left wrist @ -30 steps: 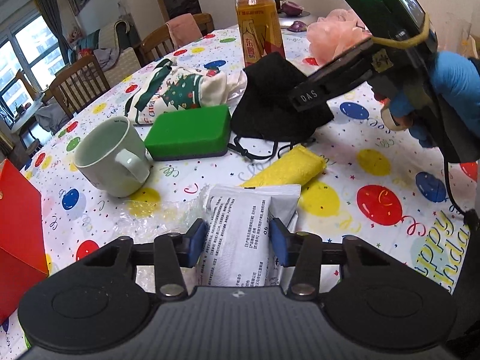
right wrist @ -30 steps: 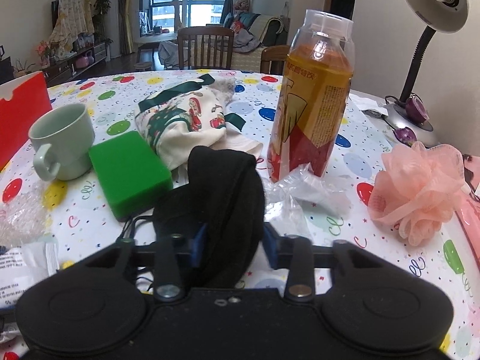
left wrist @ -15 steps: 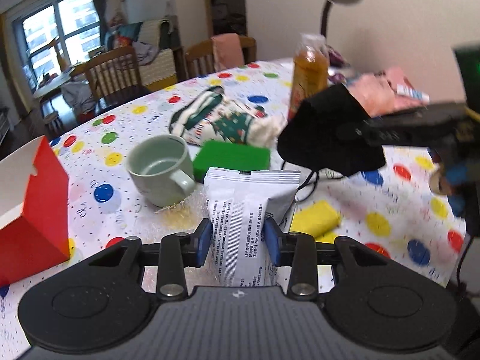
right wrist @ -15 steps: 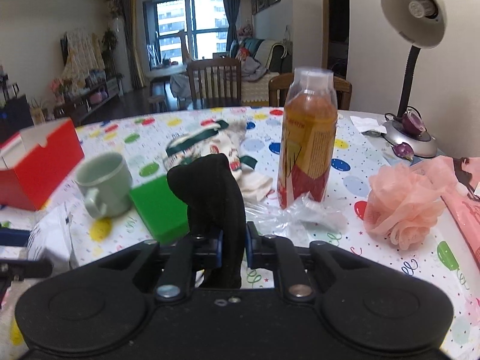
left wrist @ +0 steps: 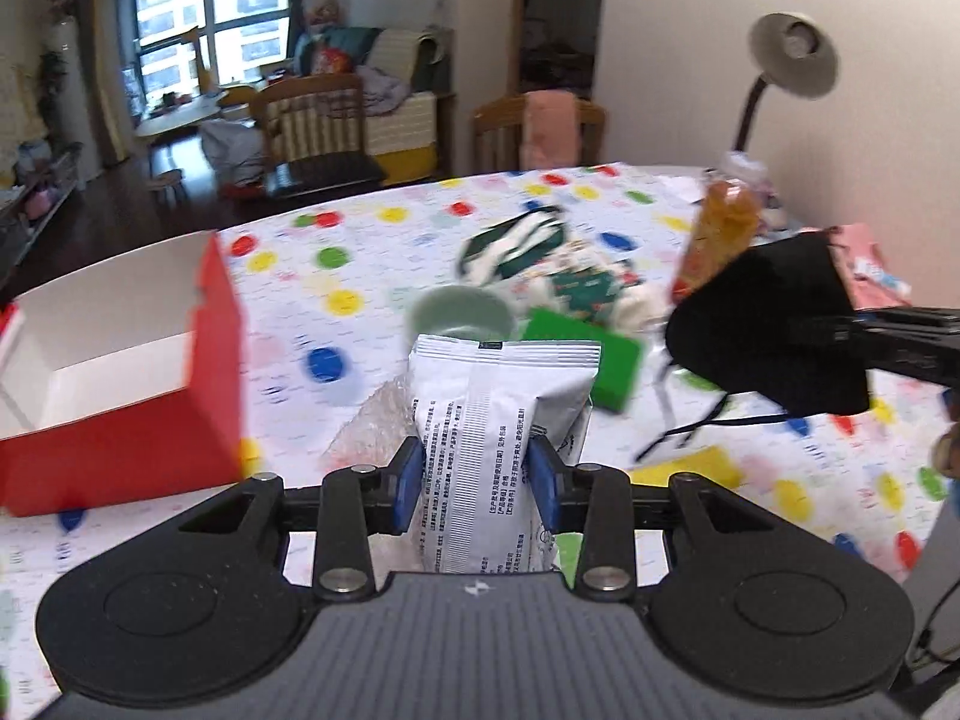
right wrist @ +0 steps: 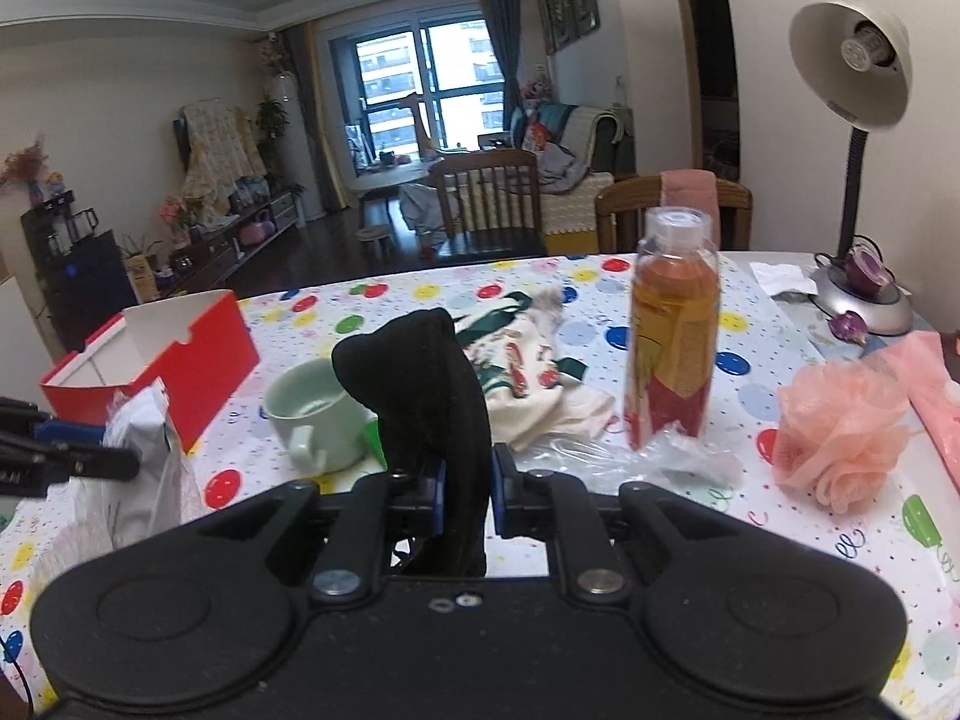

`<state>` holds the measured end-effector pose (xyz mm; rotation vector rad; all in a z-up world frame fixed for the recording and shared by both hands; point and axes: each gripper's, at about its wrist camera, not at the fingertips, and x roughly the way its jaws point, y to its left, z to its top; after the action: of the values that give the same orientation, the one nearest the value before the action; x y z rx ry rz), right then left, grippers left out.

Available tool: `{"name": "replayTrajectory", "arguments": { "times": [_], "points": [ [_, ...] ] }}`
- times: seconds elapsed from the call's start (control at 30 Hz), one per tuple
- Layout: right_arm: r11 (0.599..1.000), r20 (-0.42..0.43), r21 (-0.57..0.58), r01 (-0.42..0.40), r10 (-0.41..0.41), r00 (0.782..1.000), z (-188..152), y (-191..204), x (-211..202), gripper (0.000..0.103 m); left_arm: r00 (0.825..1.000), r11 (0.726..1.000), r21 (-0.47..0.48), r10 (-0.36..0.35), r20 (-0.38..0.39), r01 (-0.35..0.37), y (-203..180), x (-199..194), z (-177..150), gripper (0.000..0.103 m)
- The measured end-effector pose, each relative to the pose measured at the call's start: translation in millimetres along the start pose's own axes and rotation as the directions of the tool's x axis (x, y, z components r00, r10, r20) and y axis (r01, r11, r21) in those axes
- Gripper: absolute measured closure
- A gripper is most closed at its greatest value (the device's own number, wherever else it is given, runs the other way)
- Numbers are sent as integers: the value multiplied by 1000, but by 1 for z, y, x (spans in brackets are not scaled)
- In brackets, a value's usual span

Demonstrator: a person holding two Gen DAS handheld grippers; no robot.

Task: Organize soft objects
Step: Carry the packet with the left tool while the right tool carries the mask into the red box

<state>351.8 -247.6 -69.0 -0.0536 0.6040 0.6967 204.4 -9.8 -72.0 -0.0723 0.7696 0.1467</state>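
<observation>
My left gripper [left wrist: 477, 483] is shut on a white printed packet [left wrist: 498, 414], held upright above the table. In the right wrist view that packet [right wrist: 141, 468] shows at the left edge. My right gripper [right wrist: 467, 495] is shut on a black face mask [right wrist: 420, 384], lifted off the table; in the left wrist view the mask [left wrist: 774, 330] hangs at the right with its ear loops dangling. An open red box [left wrist: 120, 384] with a white inside sits at the left. A Christmas-print cloth [right wrist: 528, 372], a green sponge [left wrist: 585, 363], a yellow cloth [left wrist: 690, 471] and a pink bath pouf [right wrist: 840, 438] lie on the table.
A pale green mug [right wrist: 312, 414] stands just beyond the mask. An orange drink bottle [right wrist: 675, 348] stands upright at centre right with crumpled clear plastic [right wrist: 672, 456] at its foot. A desk lamp [right wrist: 858, 120] is at the far right. Wooden chairs stand past the table's far edge.
Both grippers closed on their items and rose: the packet and the black mask left the table. The left view swung leftward, bringing the red box into sight.
</observation>
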Motion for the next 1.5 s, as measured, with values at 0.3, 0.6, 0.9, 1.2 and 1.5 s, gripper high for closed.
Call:
{"name": "replayTrajectory", "arguments": {
  "times": [0.3, 0.6, 0.9, 1.2, 1.5],
  "points": [
    [1000, -24, -9, -21, 20, 1000, -5, 28, 4, 90, 992, 994, 63, 95, -85, -90, 46, 30, -23, 66],
    [1000, -76, -24, 4, -6, 997, -13, 60, 6, 90, 991, 994, 112, -2, -133, 17, 49, 65, -49, 67],
    [999, -89, -11, 37, -38, 995, -13, 84, 6, 90, 998, 987, 151, -58, -19, 60, 44, 22, -46, 25],
    [998, -104, 9, 57, -56, 993, -15, 89, 10, 90, 986, 958, 241, -165, 11, 157, 8, 18, -39, 23],
    [999, -122, -3, 54, -54, 991, -15, 93, 13, 90, 992, 980, 178, -70, -103, 88, 39, 78, -52, 23]
  ]
}}
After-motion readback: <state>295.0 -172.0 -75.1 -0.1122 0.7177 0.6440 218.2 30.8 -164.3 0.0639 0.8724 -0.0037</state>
